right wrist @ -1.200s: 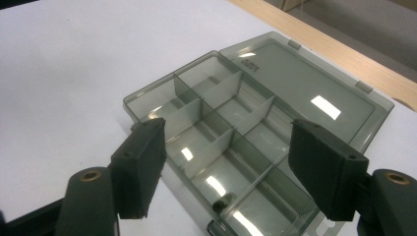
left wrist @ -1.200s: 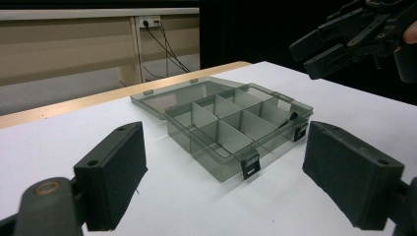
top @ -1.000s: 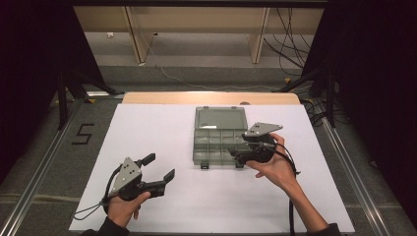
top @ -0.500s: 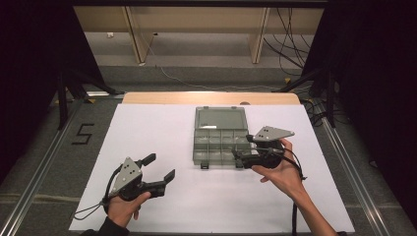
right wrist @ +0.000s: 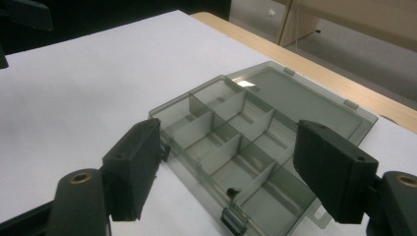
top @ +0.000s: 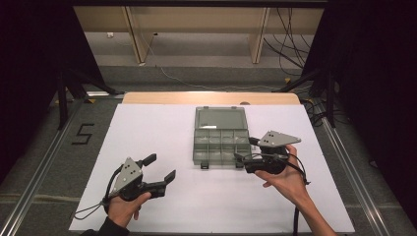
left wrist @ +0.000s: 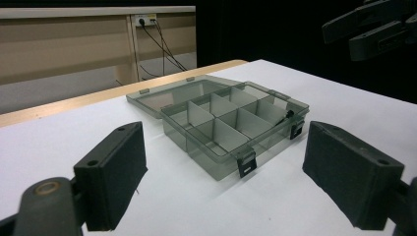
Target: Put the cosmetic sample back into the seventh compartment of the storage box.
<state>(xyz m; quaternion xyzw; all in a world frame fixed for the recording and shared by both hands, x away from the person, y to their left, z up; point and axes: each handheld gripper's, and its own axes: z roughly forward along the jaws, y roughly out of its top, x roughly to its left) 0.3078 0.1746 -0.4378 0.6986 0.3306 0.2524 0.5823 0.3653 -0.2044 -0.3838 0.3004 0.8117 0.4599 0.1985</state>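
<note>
Right gripper view alone reveals a small dark piece (right wrist: pixel 231 190) — inside the organizer box (right wrist: pixel 246 147).

In the right gripper view the box's (right wrist: pixel 236 147) near corner runs off the bottom edge, and a small dark item (right wrist: pixel 231 190) in one compartment is too small to identify. In the left gripper view, the right gripper (left wrist: pixel 373 29) is cut by the top-right corner.
</note>
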